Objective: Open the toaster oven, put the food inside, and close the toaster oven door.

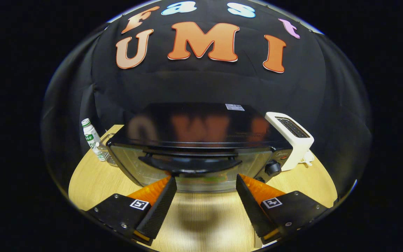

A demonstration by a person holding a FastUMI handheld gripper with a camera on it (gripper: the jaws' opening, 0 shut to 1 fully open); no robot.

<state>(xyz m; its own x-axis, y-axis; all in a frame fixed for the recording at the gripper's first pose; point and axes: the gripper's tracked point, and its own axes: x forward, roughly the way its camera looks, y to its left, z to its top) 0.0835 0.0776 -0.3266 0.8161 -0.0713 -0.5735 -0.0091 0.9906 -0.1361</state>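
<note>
Apparently wide apart and holding nothing, the gripper faced the toaster oven, its door handle just beyond the fingertips, where the slim bar could slip free from a shallow grip.

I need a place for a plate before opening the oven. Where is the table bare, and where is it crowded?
Bare wood lies in front of the toaster oven, between and below the open gripper fingers. More bare table shows in front of the white toaster. The bottle corner beside the oven is crowded.
</note>
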